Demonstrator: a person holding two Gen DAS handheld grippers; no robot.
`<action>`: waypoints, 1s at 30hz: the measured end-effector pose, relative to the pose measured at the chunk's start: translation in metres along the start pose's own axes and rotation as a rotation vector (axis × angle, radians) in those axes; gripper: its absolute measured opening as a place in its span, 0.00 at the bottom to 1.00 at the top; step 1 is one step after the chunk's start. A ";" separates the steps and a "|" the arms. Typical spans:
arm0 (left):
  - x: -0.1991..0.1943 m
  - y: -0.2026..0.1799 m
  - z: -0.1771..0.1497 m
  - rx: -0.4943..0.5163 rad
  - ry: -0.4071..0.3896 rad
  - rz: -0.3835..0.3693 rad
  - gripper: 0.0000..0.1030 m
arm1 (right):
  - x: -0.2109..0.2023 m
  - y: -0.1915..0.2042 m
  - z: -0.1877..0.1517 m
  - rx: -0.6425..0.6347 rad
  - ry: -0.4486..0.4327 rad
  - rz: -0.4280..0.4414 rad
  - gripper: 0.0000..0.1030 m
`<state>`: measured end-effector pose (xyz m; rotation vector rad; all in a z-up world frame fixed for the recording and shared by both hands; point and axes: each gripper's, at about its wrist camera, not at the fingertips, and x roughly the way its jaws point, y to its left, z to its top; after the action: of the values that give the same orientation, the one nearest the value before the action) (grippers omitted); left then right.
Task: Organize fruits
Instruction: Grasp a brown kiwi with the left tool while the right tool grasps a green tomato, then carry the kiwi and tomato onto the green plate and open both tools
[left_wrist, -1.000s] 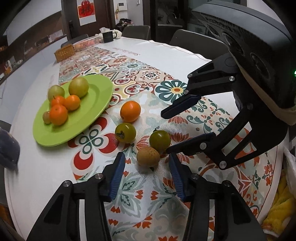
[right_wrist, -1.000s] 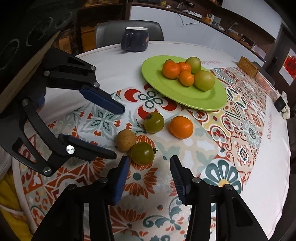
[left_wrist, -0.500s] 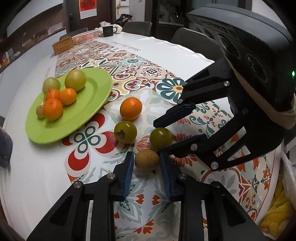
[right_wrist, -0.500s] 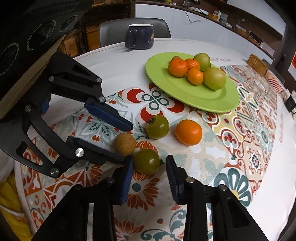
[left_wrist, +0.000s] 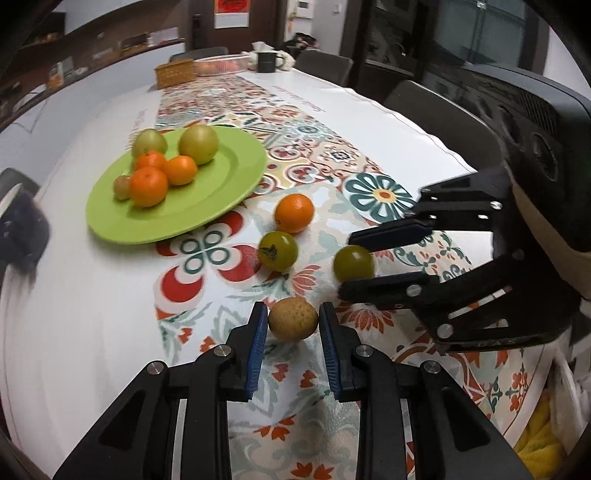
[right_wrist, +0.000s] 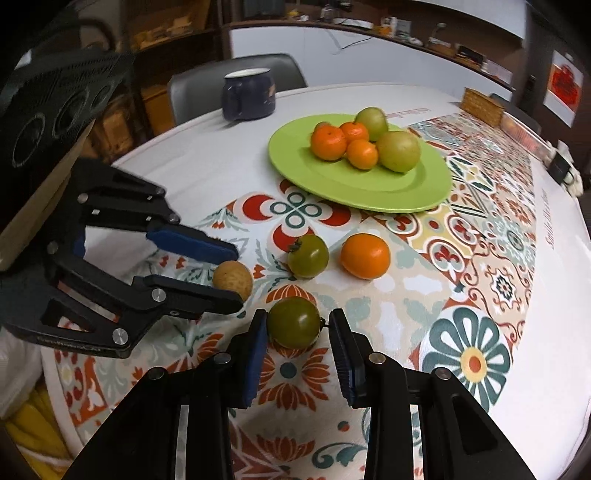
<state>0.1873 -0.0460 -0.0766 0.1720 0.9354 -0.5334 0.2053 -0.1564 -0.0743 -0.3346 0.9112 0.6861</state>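
Observation:
A green plate (left_wrist: 221, 192) (right_wrist: 332, 184) holds several oranges and green fruits. On the patterned cloth lie an orange (left_wrist: 294, 213) (right_wrist: 365, 255), a green tomato with a stem (left_wrist: 277, 250) (right_wrist: 307, 256), a second green tomato (left_wrist: 353, 263) (right_wrist: 293, 322) and a brown round fruit (left_wrist: 293, 319) (right_wrist: 233, 279). My left gripper (left_wrist: 293, 323) (right_wrist: 236, 273) is shut on the brown fruit, pads touching both its sides. My right gripper (right_wrist: 298, 325) (left_wrist: 345, 264) straddles the second green tomato; a small gap shows at its right pad.
A dark blue mug (right_wrist: 248, 95) stands behind the plate near the table edge. A wicker basket (left_wrist: 174, 74), a tray and a black mug (left_wrist: 268, 61) sit at the far end. Chairs ring the table. Yellow cloth (left_wrist: 535, 439) lies below the near edge.
Both grippers have moved forward and narrowed. The left one has closed onto the brown fruit; the right one has closed in around the green tomato.

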 end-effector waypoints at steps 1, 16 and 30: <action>-0.003 0.000 0.000 -0.008 -0.007 0.006 0.28 | -0.003 0.000 0.000 0.016 -0.010 -0.007 0.34; -0.053 0.006 0.009 -0.131 -0.148 0.096 0.28 | -0.046 0.004 0.013 0.165 -0.165 -0.081 0.34; -0.081 0.026 0.044 -0.139 -0.267 0.177 0.28 | -0.065 -0.012 0.057 0.245 -0.266 -0.165 0.34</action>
<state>0.1939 -0.0104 0.0116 0.0550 0.6864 -0.3164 0.2208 -0.1602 0.0113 -0.0956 0.6957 0.4480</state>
